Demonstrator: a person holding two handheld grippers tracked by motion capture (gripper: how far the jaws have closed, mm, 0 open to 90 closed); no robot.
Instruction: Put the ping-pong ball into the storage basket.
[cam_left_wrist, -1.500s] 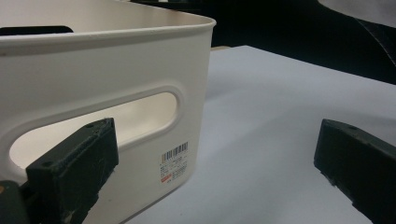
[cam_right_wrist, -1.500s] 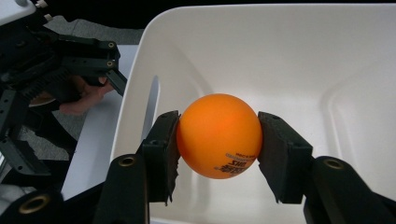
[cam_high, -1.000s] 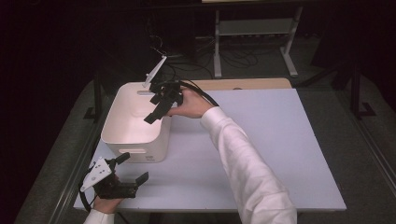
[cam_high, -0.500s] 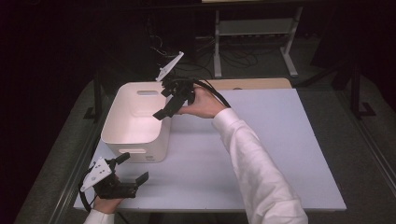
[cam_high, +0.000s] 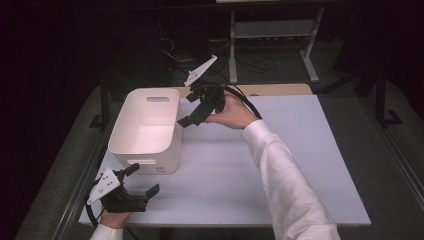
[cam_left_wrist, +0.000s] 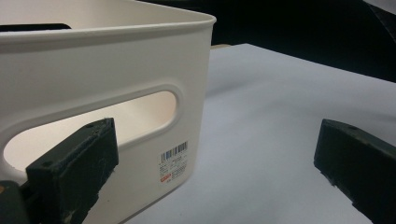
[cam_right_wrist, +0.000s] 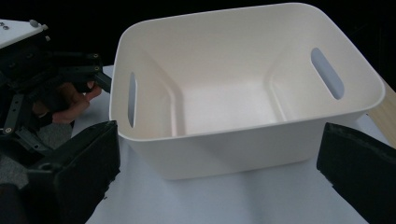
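Observation:
A white plastic bin (cam_high: 150, 127) with handle slots stands on the left part of the white table (cam_high: 280, 170); in the right gripper view its inside (cam_right_wrist: 233, 102) is bare. My right gripper (cam_high: 192, 112) hovers just off the bin's far right corner, tilted down toward it. Its jaws have just been opening and now stand open with nothing between them. My left gripper (cam_high: 145, 179) rests at the table's near left corner, open and empty. It faces the bin's near wall (cam_left_wrist: 116, 60) with its slot and barcode label (cam_left_wrist: 173, 161). The left gripper (cam_right_wrist: 56, 79) also appears beyond the bin.
A wooden strip (cam_high: 280, 90) lies along the table's far edge. Behind it stand a metal shelf frame (cam_high: 270, 30) and loose cables on the dark floor. A black cable (cam_high: 247, 102) trails from the right gripper. Bare tabletop spreads right of the bin.
The right hand has drawn its gripper from above the bin's inside rightward, past the bin's right rim. The left gripper and the bin have not moved.

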